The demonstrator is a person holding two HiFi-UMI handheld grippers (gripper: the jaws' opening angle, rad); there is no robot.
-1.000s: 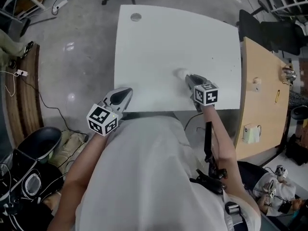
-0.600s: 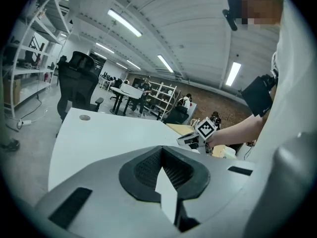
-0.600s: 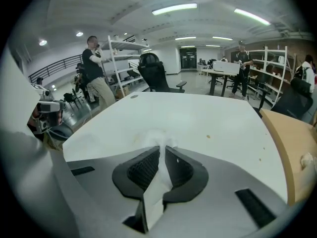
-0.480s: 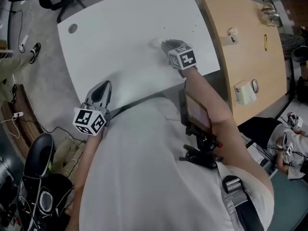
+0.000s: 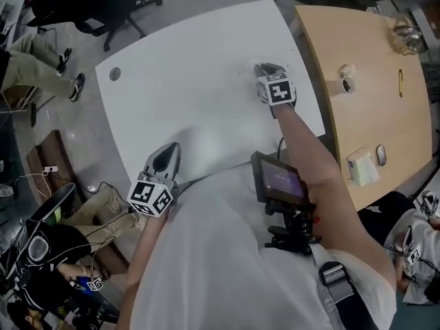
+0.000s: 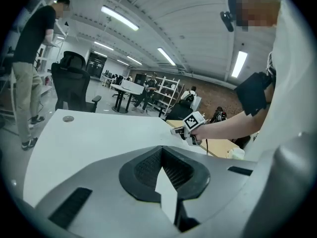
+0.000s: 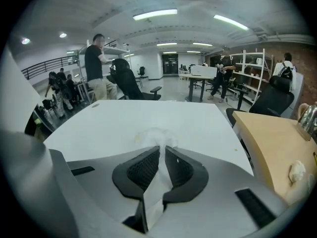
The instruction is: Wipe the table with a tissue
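While the outstretched right gripper (image 5: 263, 69), angled down, pinched the tissue (image 7: 152, 134) against the table (image 5: 192, 81), the left gripper (image 5: 167, 152) hovered closed, empty.

No words, numbers or labels can be read on anything here.

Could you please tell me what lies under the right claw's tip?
A crumpled white tissue, pinched in the right claw, lies on the white table. The patch of table beneath the tissue is covered and cannot be seen.
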